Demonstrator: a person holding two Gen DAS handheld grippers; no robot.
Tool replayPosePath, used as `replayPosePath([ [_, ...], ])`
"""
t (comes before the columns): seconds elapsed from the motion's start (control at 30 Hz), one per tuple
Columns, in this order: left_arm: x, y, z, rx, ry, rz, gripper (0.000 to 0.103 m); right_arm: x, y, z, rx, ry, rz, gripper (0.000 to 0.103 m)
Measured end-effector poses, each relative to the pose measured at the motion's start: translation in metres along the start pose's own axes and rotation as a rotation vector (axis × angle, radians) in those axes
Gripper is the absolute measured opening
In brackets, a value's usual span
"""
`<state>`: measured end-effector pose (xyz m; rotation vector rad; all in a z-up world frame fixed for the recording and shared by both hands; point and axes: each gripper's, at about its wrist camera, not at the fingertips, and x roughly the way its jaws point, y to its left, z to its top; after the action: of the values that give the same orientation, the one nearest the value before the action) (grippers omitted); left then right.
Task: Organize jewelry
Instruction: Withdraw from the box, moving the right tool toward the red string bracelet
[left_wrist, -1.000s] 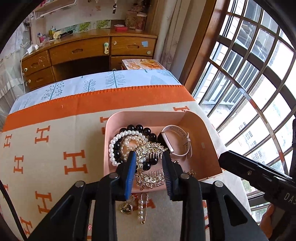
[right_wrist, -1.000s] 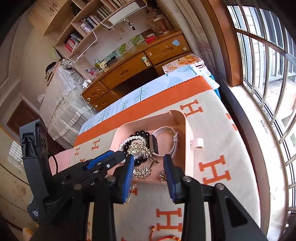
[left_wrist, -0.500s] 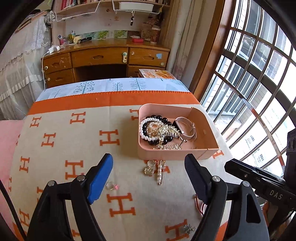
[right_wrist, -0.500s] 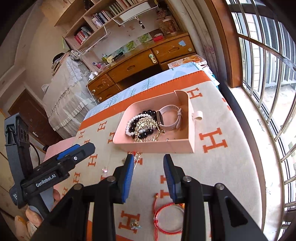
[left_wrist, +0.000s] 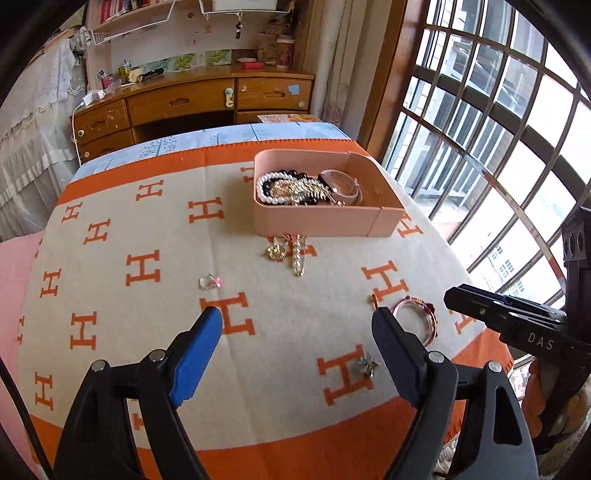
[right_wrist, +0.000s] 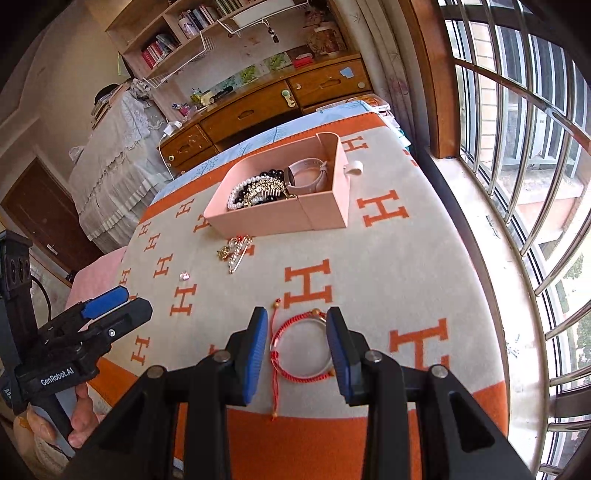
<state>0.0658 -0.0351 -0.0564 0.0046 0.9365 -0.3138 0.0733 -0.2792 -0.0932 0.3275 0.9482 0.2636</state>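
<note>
- The right tool (right_wrist: 297, 330) is held partly open and grips nothing; a red cord bracelet (right_wrist: 301, 350) is framed between its blue pads, which are not seen to touch it.
- The left tool (left_wrist: 295, 325) is spread wide and empty, poised above the orange-and-cream blanket (left_wrist: 110, 295) covering the bed.
- A small crystal brooch (left_wrist: 367, 363) is seen just beside the left tool's right finger, and a clear ring with a pink stone (left_wrist: 209, 282) lies further out.
- A gold pendant (left_wrist: 276, 252) and a pearl pin (left_wrist: 298, 258) lie just in front of the pink box (left_wrist: 325, 221).
- Pearl and black bead bracelets, a gold comb and a pink watch (left_wrist: 341, 184) are already gathered inside the box.
- The task is judged partly done: five loose pieces are left to be collected.
</note>
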Motion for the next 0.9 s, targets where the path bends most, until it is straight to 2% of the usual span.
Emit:
replayPosePath([
  [0.2,0.021,-0.027,-0.024,0.074,0.082,-0.038,0.082,0.001,-0.015,-0.018,0.01,0.027,-0.017,0.033],
  [0.43,0.04,-0.051,-0.038,0.134,0.095,-0.028,0.081,0.012,-0.025,-0.03,0.021,0.057,-0.024,0.033],
  [0.53,0.043,-0.054,-0.038,0.142,0.089,-0.025,0.073,0.014,-0.024,-0.031,-0.002,0.053,-0.044,0.033],
  [0.67,0.052,-0.055,-0.038,0.137,0.125,-0.037,0.05,0.018,-0.022,-0.027,-0.04,0.032,-0.07,0.033],
  [0.8,0.058,-0.058,-0.04,0.144,0.136,-0.035,0.044,0.027,-0.017,-0.023,-0.085,0.031,-0.097,0.033],
  [0.87,0.058,-0.059,-0.04,0.148,0.135,-0.038,0.037,0.032,-0.011,-0.023,-0.13,0.029,-0.126,0.033],
  [0.9,0.059,-0.059,-0.04,0.149,0.134,-0.038,0.034,0.033,-0.007,-0.024,-0.156,0.019,-0.143,0.029],
])
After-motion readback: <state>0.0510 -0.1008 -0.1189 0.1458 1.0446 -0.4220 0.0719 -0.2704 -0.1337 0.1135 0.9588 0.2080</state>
